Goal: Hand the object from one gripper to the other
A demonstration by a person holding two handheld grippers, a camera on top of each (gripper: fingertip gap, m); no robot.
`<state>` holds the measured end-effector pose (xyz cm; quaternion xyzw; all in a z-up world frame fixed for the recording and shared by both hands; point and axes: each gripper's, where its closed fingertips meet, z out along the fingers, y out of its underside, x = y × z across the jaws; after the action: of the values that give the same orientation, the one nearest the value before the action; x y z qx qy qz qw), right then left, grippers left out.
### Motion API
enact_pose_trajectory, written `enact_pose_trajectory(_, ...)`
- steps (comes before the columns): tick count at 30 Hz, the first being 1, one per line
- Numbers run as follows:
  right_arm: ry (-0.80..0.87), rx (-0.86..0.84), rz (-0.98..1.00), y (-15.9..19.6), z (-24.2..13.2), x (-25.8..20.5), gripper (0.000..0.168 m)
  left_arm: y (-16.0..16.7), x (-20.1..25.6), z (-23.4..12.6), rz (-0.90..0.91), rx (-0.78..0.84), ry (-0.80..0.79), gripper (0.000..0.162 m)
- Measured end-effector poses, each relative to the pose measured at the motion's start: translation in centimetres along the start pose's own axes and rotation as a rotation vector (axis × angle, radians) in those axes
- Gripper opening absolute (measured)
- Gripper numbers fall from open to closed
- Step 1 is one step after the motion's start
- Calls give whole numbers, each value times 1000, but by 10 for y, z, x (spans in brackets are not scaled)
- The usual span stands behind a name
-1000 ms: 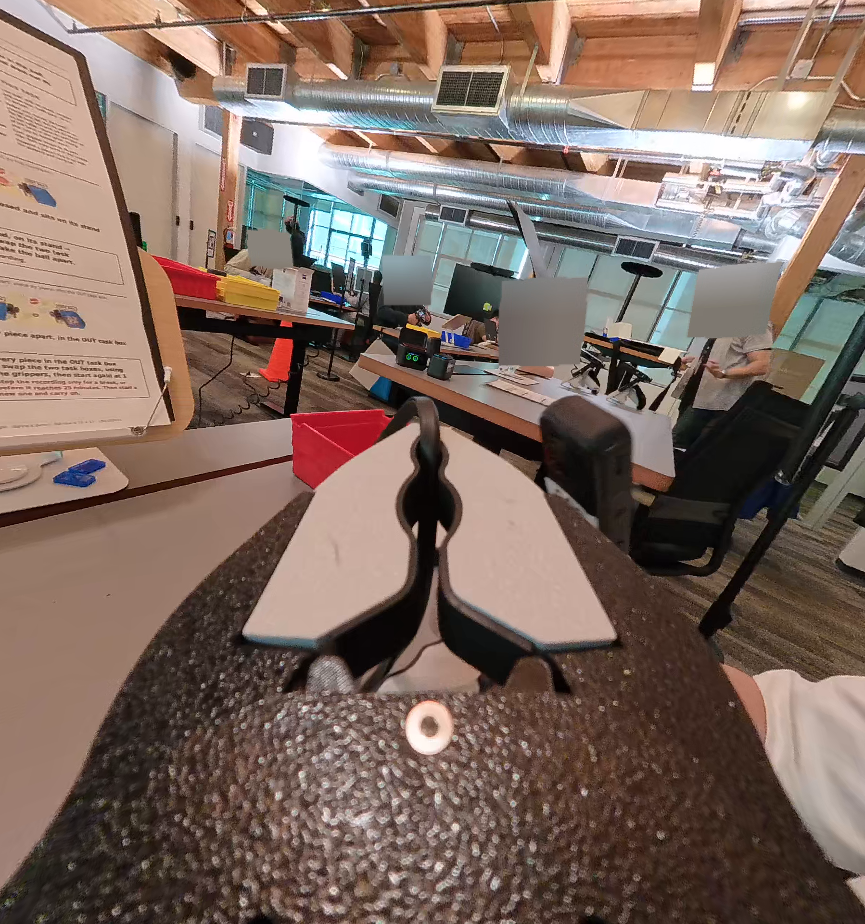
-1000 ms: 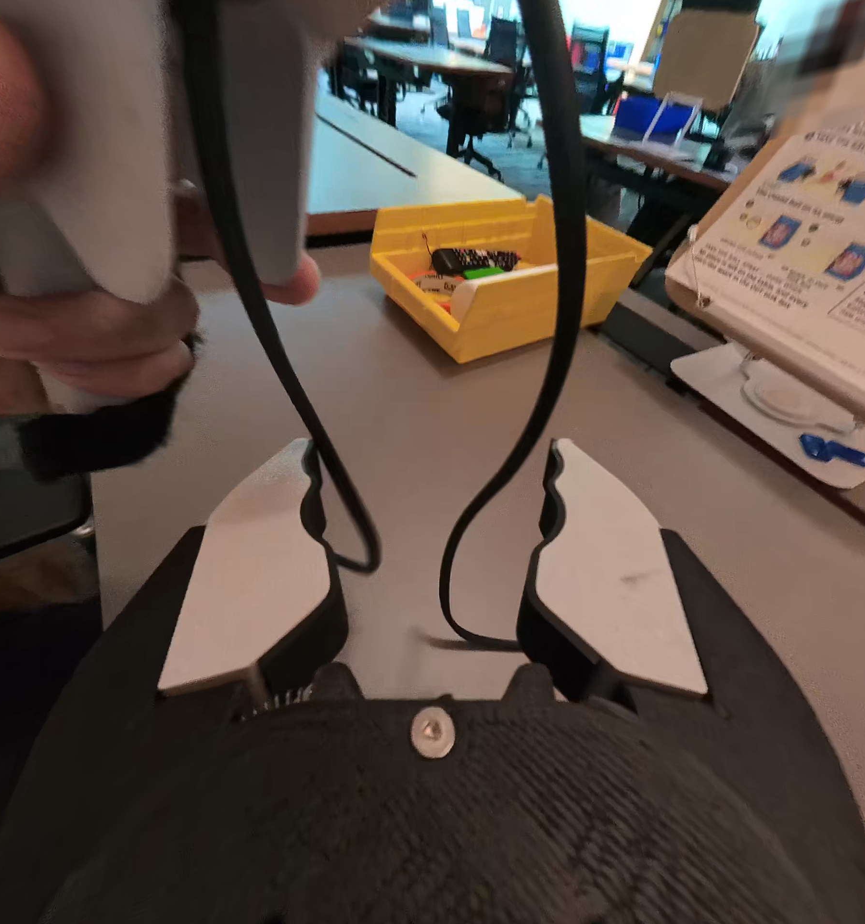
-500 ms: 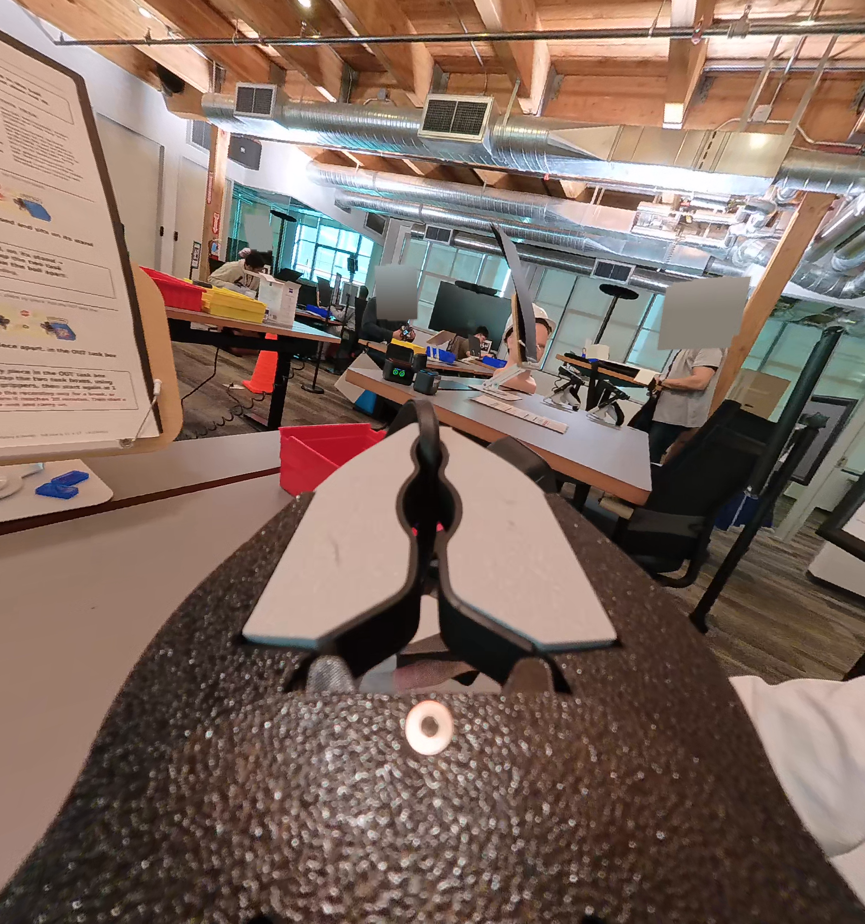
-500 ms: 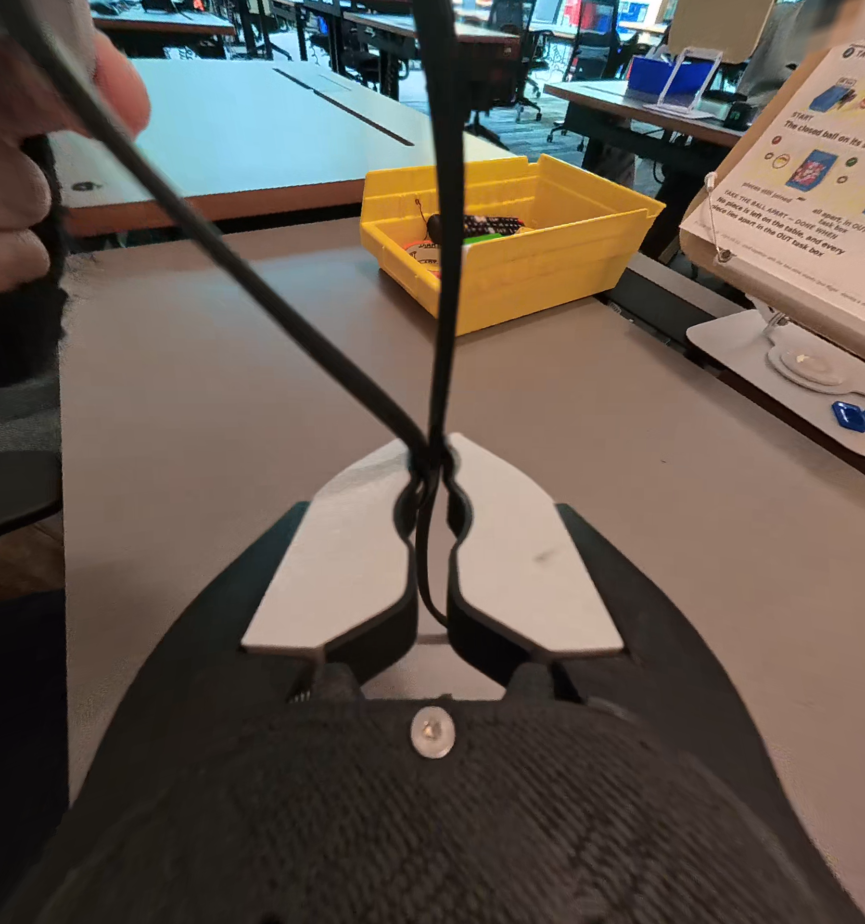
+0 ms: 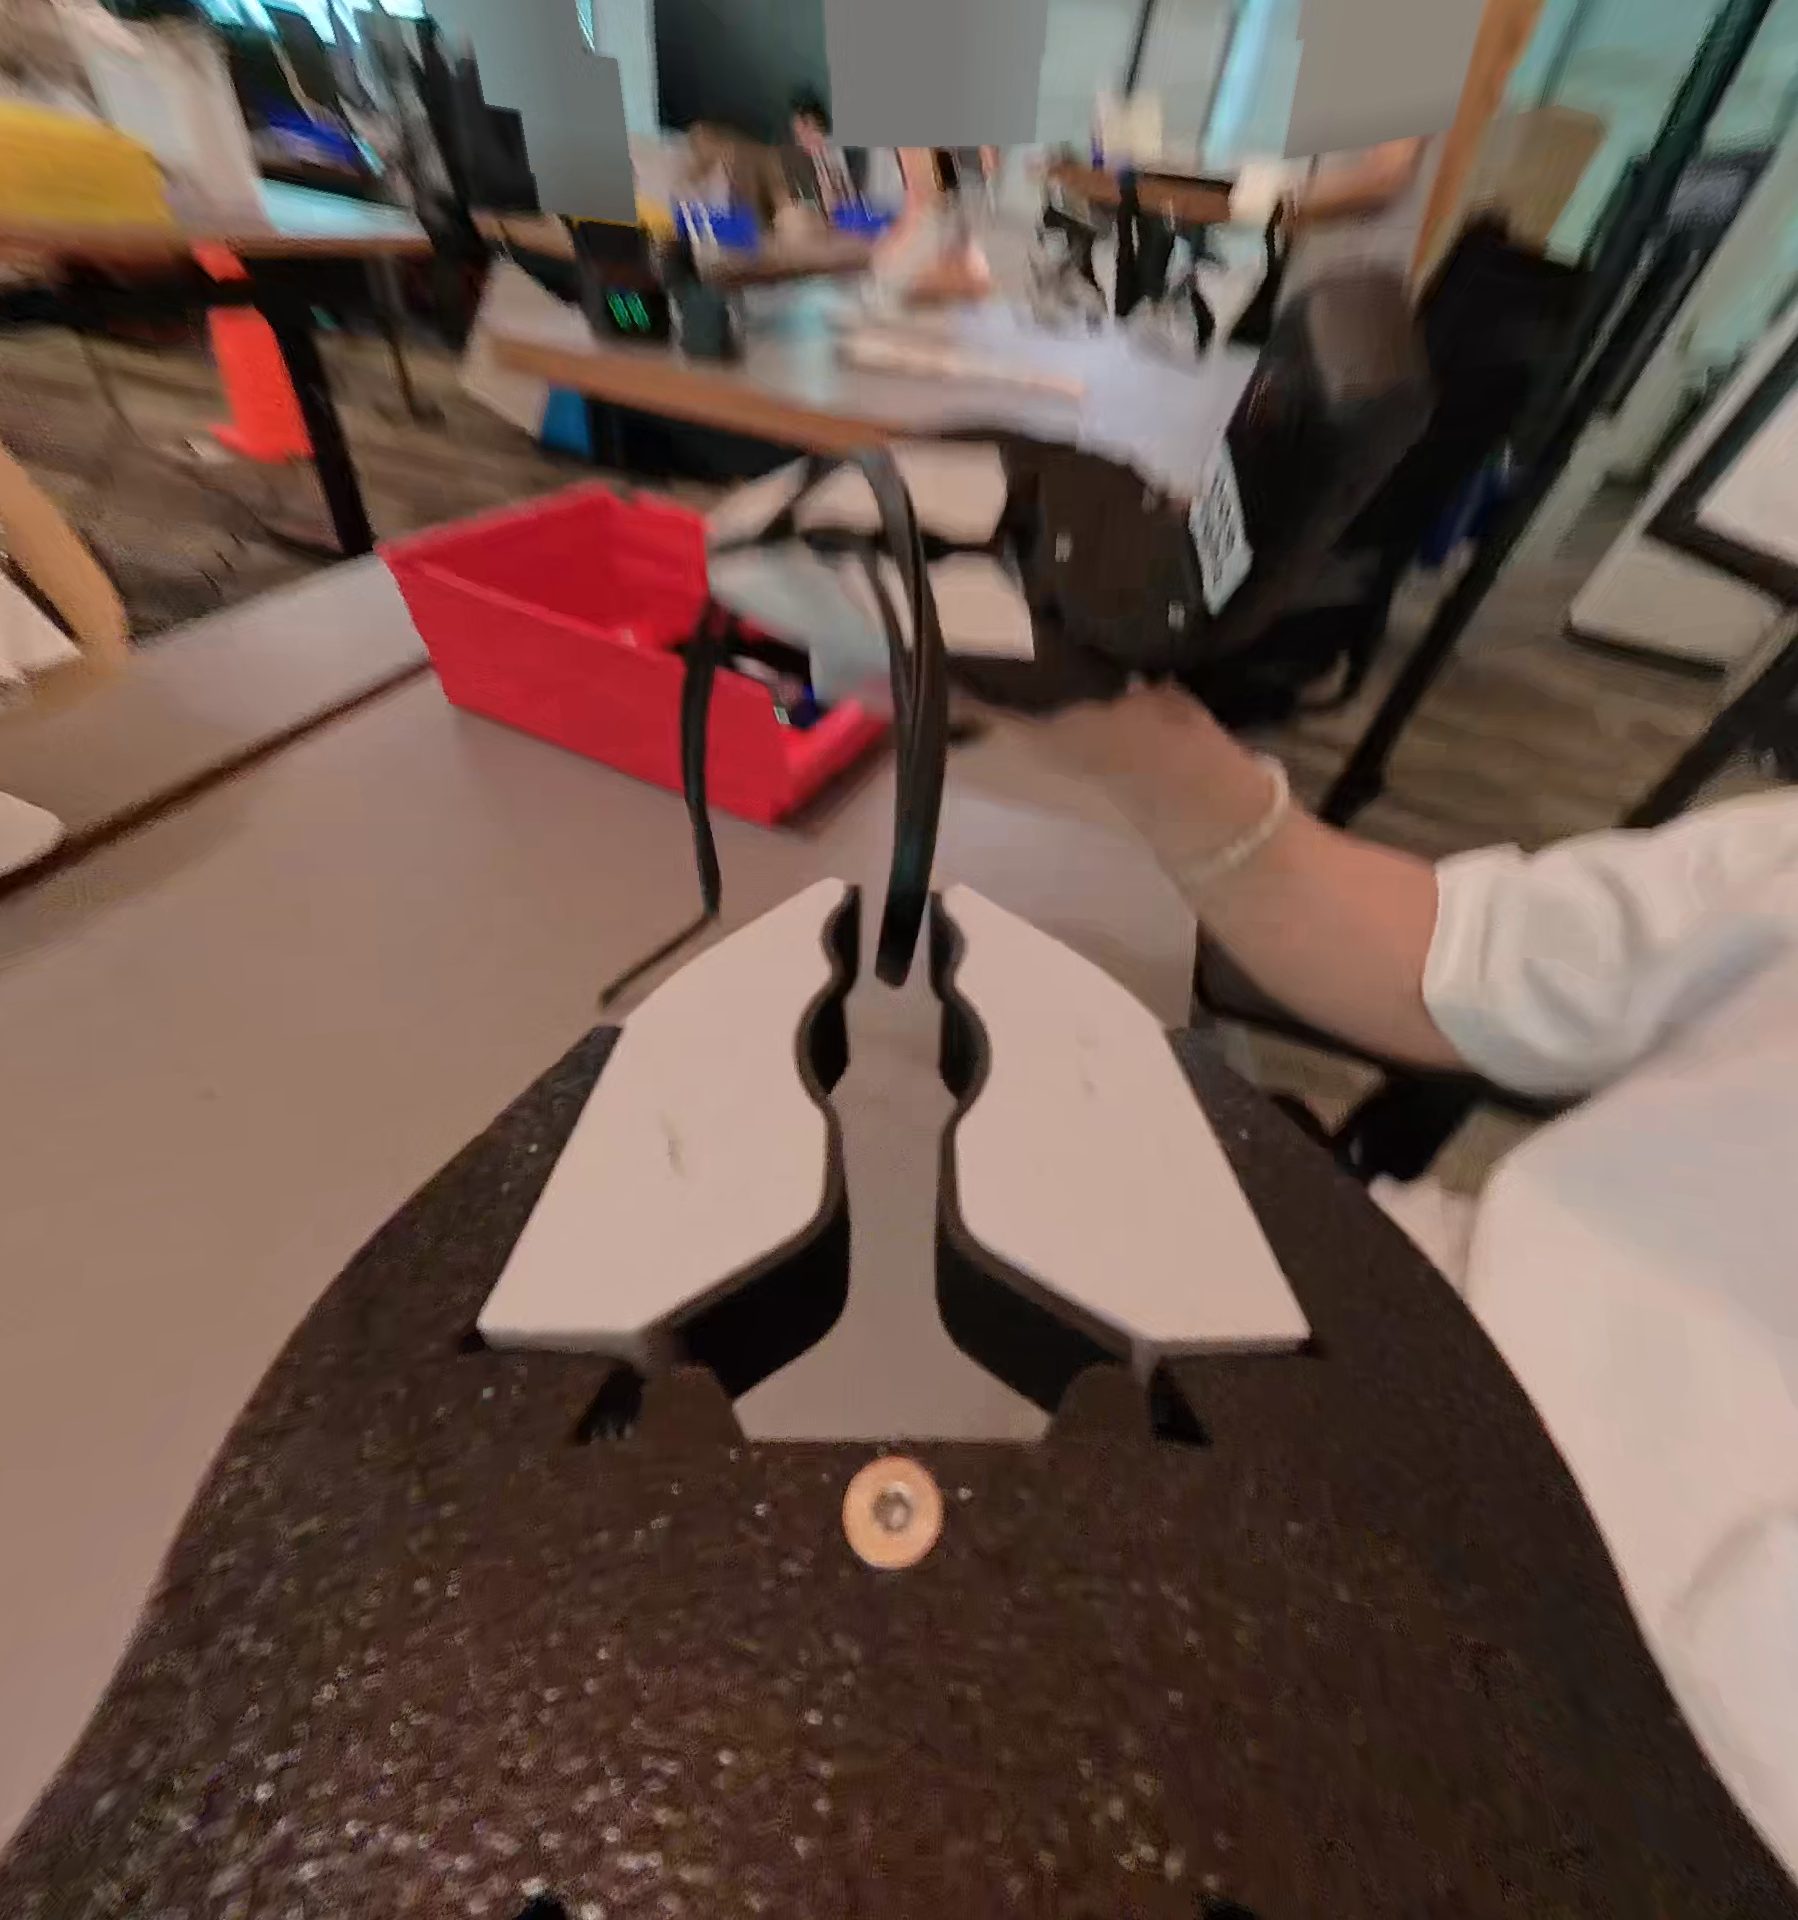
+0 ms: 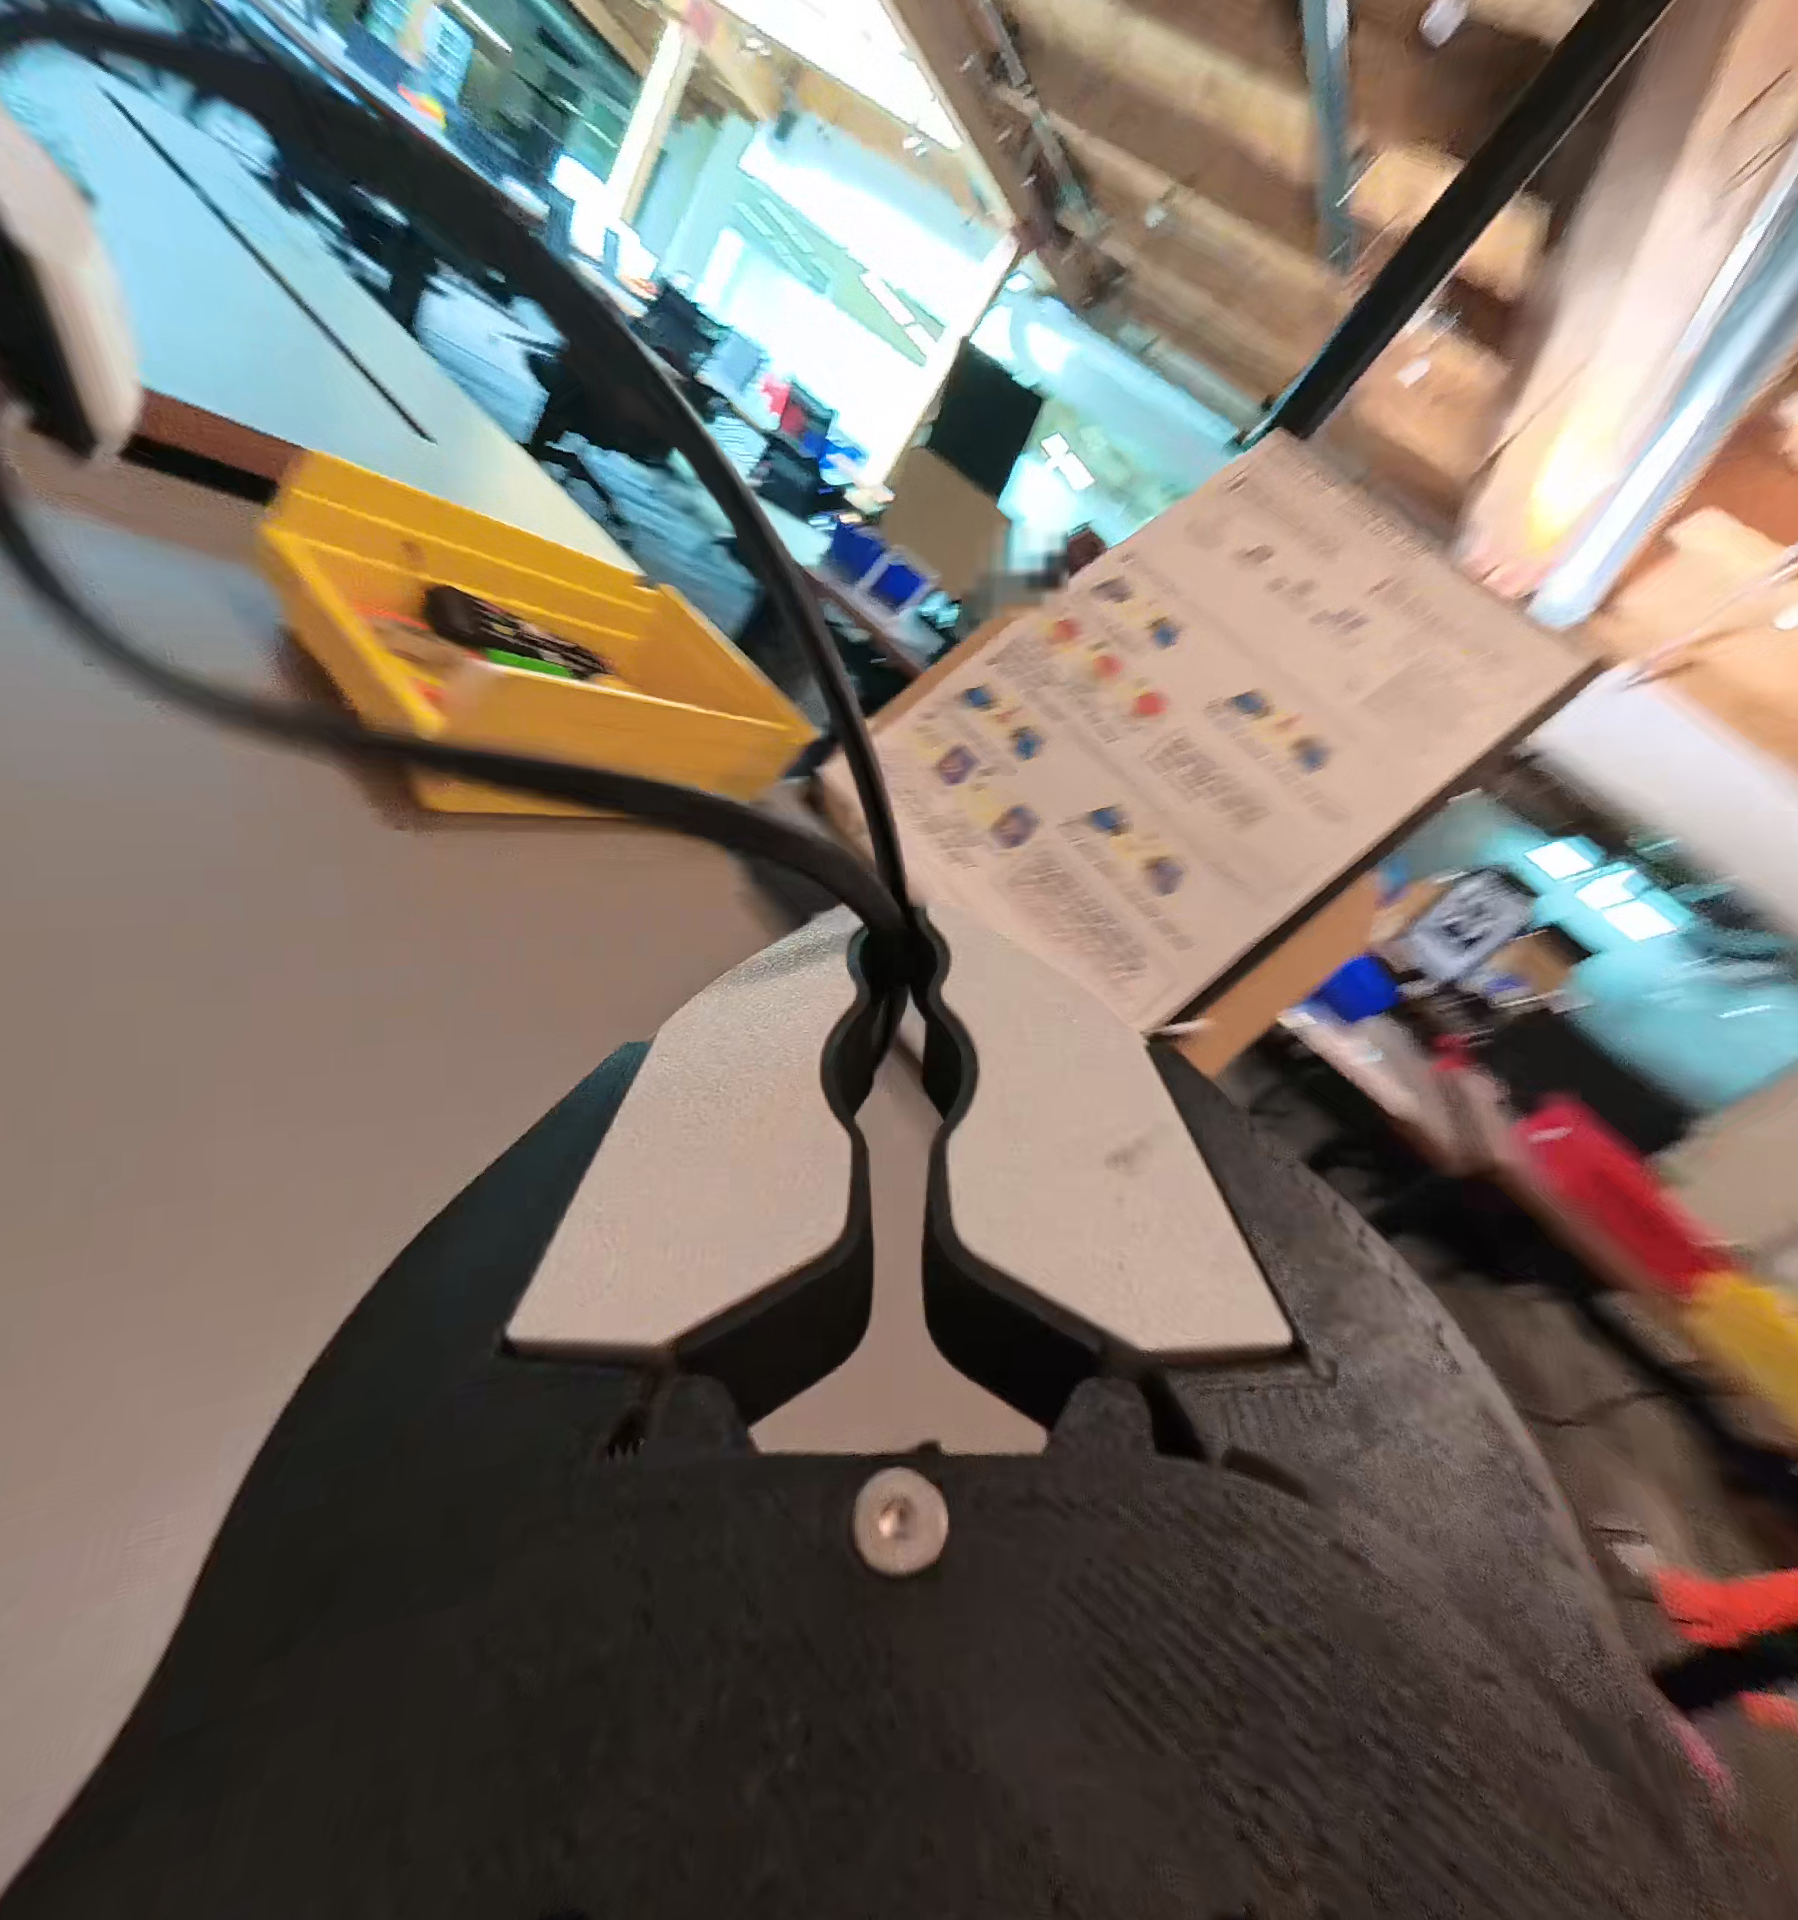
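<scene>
Strap [image 6: 521, 758]: thin, black, looped, pinched at tips of right gripper [image 6: 900, 951], jaws tight on it so it won't slip. Left gripper [image 5: 895, 914] jaws a little apart; strap end [image 5: 910, 821] hangs between tips, seems loose, so likely let go. Strap up off table [image 5: 251, 1039], between both grippers. Red bin [image 5: 562, 634] by far table edge; yellow bin [image 6: 604, 727] farther along. Handover looks about done.

Background desks [image 5: 874, 343] motion-blurred; yellow bin [image 6: 521, 665] contents indistinct.
</scene>
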<state>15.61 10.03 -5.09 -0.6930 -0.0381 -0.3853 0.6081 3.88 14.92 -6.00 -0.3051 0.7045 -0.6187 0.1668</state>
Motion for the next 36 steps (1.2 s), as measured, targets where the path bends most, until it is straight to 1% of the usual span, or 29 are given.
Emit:
enact_pose_trajectory(2,121,13,-144,-5,-9,20,3,21,-1,3,19,-110,24,30)
enact_pose_trajectory(3,143,28,-204,-9,-13,25,3,26,-5,3,25,-139,13,39)
enact_pose_trajectory(4,160,52,-262,-14,-17,29,4,29,-9,1,26,-146,-1,48)
enact_pose_trajectory(6,187,84,-375,-20,-25,32,3,22,-17,-2,5,-89,-18,60)
enact_pose_trajectory(8,173,130,-462,-26,-30,29,3,6,-21,-4,-25,37,-13,69)
enact_pose_trajectory(10,133,196,-493,-34,-34,21,3,1,-21,1,-40,116,21,75)
enact_pose_trajectory(12,88,262,-525,-40,-37,10,3,9,-19,12,-85,97,81,86)
enact_pose_trajectory(14,33,292,-554,-43,-38,-2,3,17,-17,24,-120,68,127,100)
enact_pose_trajectory(17,-7,383,-531,-53,-42,-15,3,30,-16,42,-121,62,177,102)
enact_pose_trajectory(19,-40,442,-469,-60,-44,-21,3,43,-19,54,-154,50,200,101)
enact_pose_trajectory(23,-108,511,-385,-69,-45,-34,3,63,-29,76,-243,3,168,90)
enact_pose_trajectory(25,-124,510,-381,-69,-43,-39,3,61,-25,82,-219,8,157,75)
enact_pose_trajectory(27,-139,508,-377,-69,-41,-44,3,55,-22,87,-183,29,104,60)
enact_pose_trajectory(31,-170,519,-354,-71,-39,-53,3,44,-22,90,-150,73,8,40)
enact_pose_trajectory(35,-194,523,-336,-72,-39,-58,3,37,-21,89,-124,111,-20,4)
enact_pose_trajectory(36,-193,522,-339,-72,-38,-58,3,38,-22,88,-92,110,-29,4)
